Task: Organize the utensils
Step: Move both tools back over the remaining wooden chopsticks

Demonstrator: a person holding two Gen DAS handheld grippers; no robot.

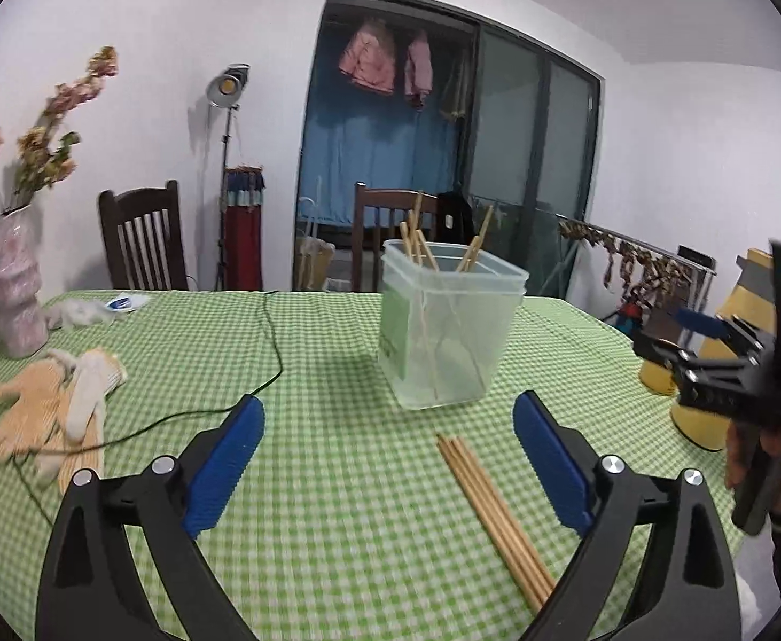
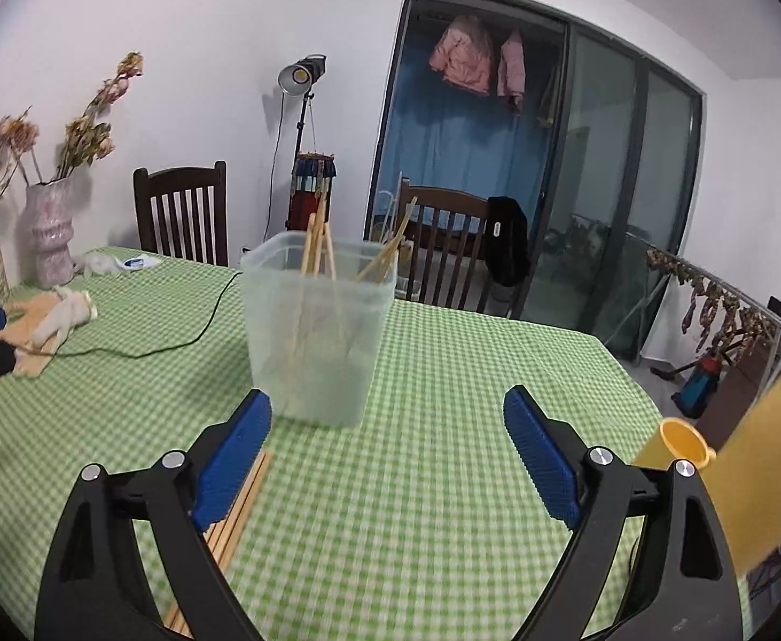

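Both wide apart and empty: left gripper and right gripper, poised over the green checked tablecloth. Loose chopsticks flat on the cloth just short of the clear plastic container, likely awaiting pickup; several already standing inside, leaning on its walls

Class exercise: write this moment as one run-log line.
left gripper: open, empty | right gripper: open, empty | loose chopsticks: on tablecloth | container: holds chopsticks
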